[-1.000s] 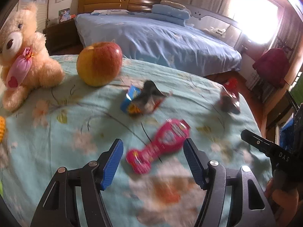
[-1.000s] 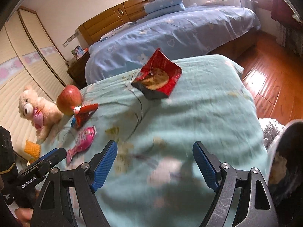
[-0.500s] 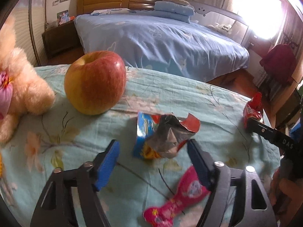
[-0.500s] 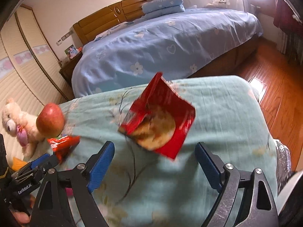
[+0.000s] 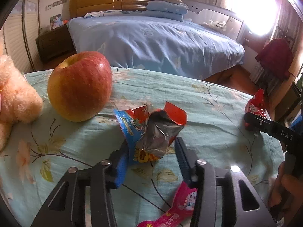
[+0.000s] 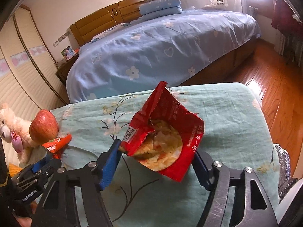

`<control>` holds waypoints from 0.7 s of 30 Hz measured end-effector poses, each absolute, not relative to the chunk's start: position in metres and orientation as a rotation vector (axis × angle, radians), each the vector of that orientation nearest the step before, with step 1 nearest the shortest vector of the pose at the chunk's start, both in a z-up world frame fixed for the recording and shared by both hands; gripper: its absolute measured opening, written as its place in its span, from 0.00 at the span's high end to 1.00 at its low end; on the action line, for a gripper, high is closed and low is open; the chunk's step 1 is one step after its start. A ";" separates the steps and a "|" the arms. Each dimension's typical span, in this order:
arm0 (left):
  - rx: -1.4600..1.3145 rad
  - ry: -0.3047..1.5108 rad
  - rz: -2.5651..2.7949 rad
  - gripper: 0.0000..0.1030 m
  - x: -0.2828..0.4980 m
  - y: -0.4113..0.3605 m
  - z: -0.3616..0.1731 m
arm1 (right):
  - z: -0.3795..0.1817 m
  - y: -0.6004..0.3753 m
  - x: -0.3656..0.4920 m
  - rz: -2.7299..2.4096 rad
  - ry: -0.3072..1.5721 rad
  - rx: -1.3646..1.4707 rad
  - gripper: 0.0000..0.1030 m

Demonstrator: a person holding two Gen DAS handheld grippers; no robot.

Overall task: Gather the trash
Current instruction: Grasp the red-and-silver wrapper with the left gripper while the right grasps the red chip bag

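— Where is the trash seen?

— A crumpled blue-and-red wrapper is found near the middle of the teal floral cloth, just beside the apple but apart from it. A torn red snack bag is seen toward the cloth's right edge, with its open mouth turned up. A pink wrapper is laid flat near the front edge, partly under the left tool's finger.

— How is the left gripper set?

— Its jaws have just been closing, and the crumpled wrapper is framed between them. One blue pad is met by the wrapper's lower corner. Contact at the other pad cannot be told, so a firm hold cannot be confirmed.

— And the right gripper?

— Its jaws have just been closing too, and the red snack bag is clamped between them. One pad is pressed to the bag's torn corner; the other is hidden behind the bag's far side.

— What else is noted?

— A plush bear is seated at the left edge, beside the apple.
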State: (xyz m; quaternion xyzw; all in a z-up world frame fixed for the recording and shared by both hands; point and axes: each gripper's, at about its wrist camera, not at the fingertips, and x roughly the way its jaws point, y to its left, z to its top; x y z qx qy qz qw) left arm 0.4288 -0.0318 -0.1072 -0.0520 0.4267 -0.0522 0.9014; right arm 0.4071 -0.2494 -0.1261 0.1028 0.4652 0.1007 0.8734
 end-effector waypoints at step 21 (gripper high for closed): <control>-0.128 0.841 -0.158 0.88 0.402 -0.033 -0.090 | -0.118 -0.263 0.383 0.219 0.965 0.251 0.53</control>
